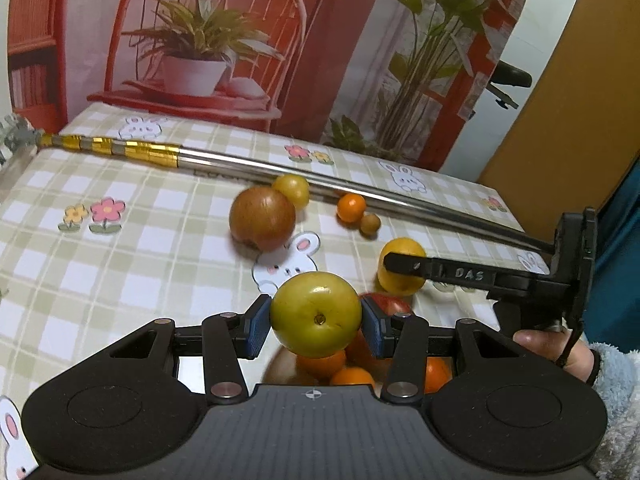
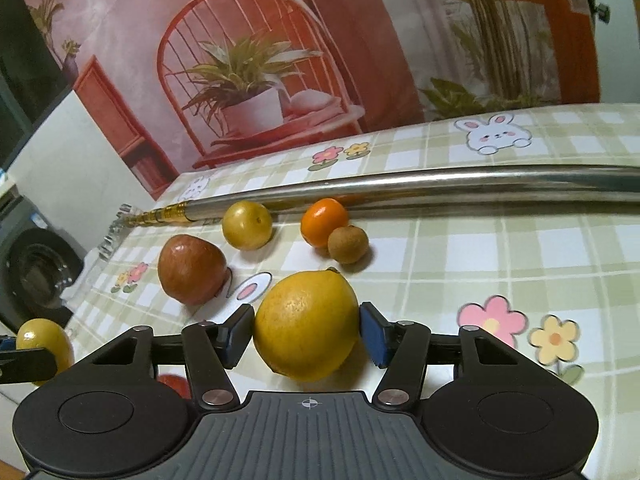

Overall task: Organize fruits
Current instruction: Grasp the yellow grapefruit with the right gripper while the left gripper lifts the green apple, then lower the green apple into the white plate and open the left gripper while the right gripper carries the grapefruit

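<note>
My left gripper [image 1: 316, 322] is shut on a yellow-green plum [image 1: 315, 314], held above several oranges and a red fruit [image 1: 344, 364] lying close together under the gripper. My right gripper [image 2: 307, 334] has its blue pads on both sides of a yellow lemon [image 2: 306, 324] and is shut on it; it also shows in the left wrist view [image 1: 402, 266]. On the cloth lie a brown-red apple [image 2: 191, 270], a yellow plum [image 2: 247, 225], a small orange [image 2: 325, 222] and a small brown fruit [image 2: 347, 244].
A long metal rod with a gold-banded end [image 1: 280, 172] lies across the checked tablecloth [image 1: 120, 272] behind the fruits. A printed backdrop [image 1: 200, 40] stands at the table's far edge. The table's right edge [image 1: 516, 216] is near the right gripper.
</note>
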Tool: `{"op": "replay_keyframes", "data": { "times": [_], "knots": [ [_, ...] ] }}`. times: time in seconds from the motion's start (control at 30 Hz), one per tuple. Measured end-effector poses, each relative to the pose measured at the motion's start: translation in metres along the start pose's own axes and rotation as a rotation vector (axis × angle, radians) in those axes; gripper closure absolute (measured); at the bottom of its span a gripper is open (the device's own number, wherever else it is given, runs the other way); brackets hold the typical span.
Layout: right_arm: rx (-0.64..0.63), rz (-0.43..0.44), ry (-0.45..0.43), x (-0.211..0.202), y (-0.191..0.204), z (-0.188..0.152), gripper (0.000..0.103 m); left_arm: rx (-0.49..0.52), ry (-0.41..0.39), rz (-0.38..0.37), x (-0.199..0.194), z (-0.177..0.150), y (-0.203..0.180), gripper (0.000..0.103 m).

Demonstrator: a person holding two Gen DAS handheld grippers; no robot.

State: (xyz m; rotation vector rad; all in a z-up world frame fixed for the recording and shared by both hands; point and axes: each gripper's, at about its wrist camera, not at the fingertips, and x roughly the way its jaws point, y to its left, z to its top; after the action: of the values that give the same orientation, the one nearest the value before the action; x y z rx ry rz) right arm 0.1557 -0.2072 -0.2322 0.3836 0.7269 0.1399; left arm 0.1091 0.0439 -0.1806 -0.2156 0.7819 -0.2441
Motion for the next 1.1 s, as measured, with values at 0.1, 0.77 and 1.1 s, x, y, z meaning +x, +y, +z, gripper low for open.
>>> {"op": "replay_keyframes", "data": {
  "times": [0.1,0.77,1.1],
  "knots": [
    [0.0,-0.009,-0.03,-0.015,0.0,-0.006,0.05,0.012,0.012,-0.015,-0.002,-0.008,-0.003,0.053],
    [0.047,-0.073,-0.197,-0.113,-0.007,-0.049,0.05,0.095,0.199,-0.16,0.047,-0.034,-0.048,0.053],
    [0.059,-0.071,-0.217,-0.121,-0.014,-0.054,0.05,0.04,0.259,-0.161,0.072,-0.03,-0.049,0.053]
  ]
}}
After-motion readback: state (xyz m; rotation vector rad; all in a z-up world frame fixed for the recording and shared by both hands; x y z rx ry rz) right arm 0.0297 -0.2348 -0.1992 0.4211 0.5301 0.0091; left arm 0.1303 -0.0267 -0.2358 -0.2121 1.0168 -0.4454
